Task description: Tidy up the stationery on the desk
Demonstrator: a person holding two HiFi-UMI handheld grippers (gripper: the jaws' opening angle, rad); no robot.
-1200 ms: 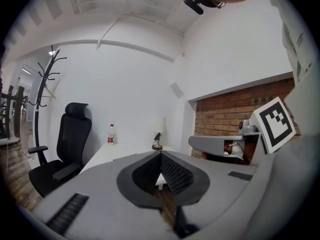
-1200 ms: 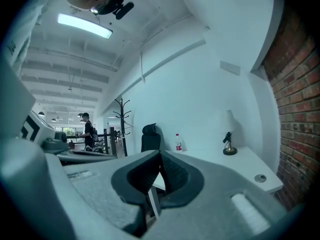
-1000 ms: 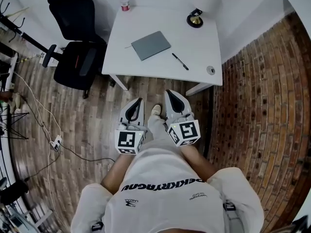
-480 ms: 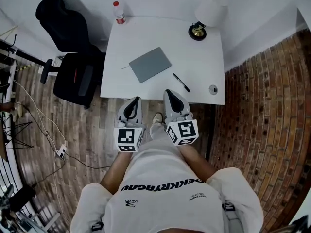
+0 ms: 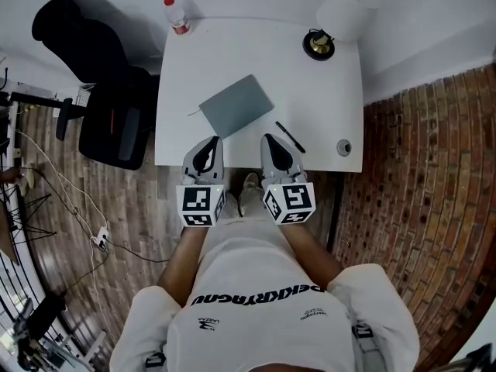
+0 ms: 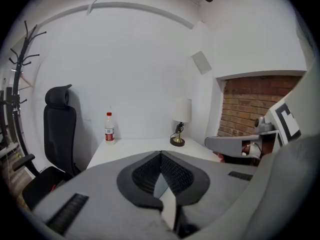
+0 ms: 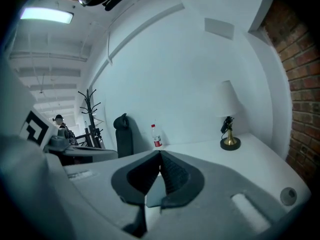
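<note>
Head view is showing a person standing at the near edge of the white worktop (image 5: 318, 91), holding the left gripper (image 5: 209, 140) and the right gripper (image 5: 269, 139) side by side with their tips just reaching over that edge. Each gripper view is showing its ribbed jaws pressed together at the tips with nothing between them, so both are arriving empty. They are probably being carried level and pointing forward like this because no item has been chosen yet. The stationery is waiting on the worktop: a grey notebook (image 5: 236, 105) is lying at an angle near the middle, and a black pen (image 5: 291, 137) is lying just beside its right corner, a little ahead of the right gripper, which looks best placed to take it. A small round object (image 5: 344, 147) is sitting near the front right corner; what it is cannot be told. At the back, a bottle (image 5: 176, 14) with a red cap and a lamp (image 5: 319, 43) are standing in opposite corners, likely pushed there to keep the middle free. The bottle's red label is showing print too small to read, and the lettering on the person's shirt is appearing upside down and cannot be read with confidence.
</note>
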